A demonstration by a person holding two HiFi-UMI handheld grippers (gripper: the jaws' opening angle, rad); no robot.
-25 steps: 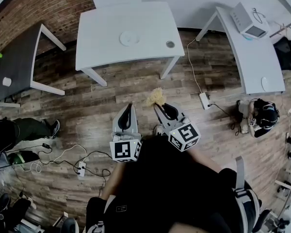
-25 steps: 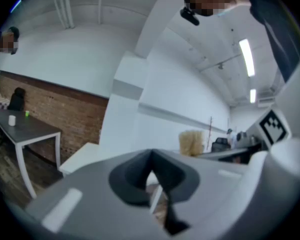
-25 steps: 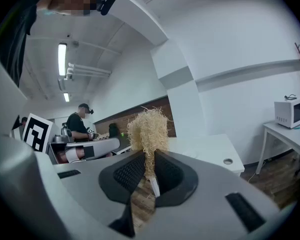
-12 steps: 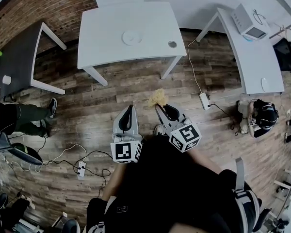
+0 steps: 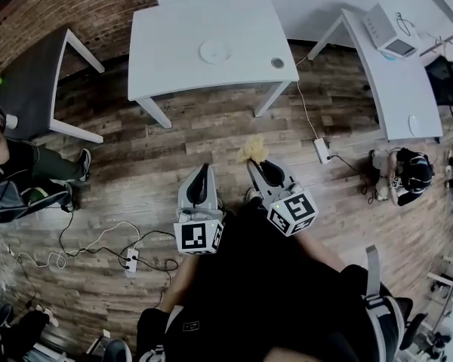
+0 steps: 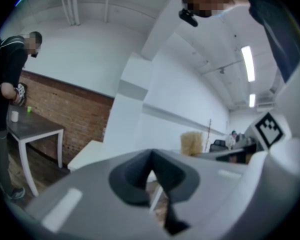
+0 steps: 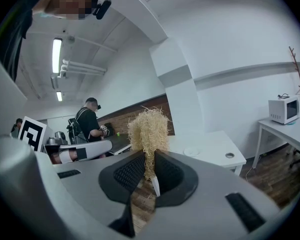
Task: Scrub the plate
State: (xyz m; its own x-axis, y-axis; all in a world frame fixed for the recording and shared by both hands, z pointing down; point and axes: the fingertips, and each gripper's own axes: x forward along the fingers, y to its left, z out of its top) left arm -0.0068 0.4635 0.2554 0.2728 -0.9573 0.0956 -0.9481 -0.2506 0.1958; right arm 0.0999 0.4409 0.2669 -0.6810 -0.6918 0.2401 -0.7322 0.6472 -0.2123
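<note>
The person stands on the wooden floor [image 5: 136, 164], well apart from the white table [image 5: 174, 66]. The plate [image 5: 214, 50] lies on that table near its middle, so I judge that the scrubbing is not yet begun and the step in hand is the approach. The right gripper [image 5: 258, 164] pinches a scrubber [image 5: 250, 149], a bundle of pale straw-like fibres, by its lower part; its tuft stands up above the jaws. The left gripper [image 5: 201, 170] has its jaws pressed together at the tips, with nothing between them. A small round thing [image 5: 277, 63] sits near the table's corner, perhaps a cable hole, but it is too small to tell.

To do the step well, the pinch on the scrubber should be kept firm while the person goes to the table. The plate looks light and may slide on the smooth top, so the left gripper should probably hold its rim. The fibres can then be pressed down on the plate and moved in circles with moderate force
</note>
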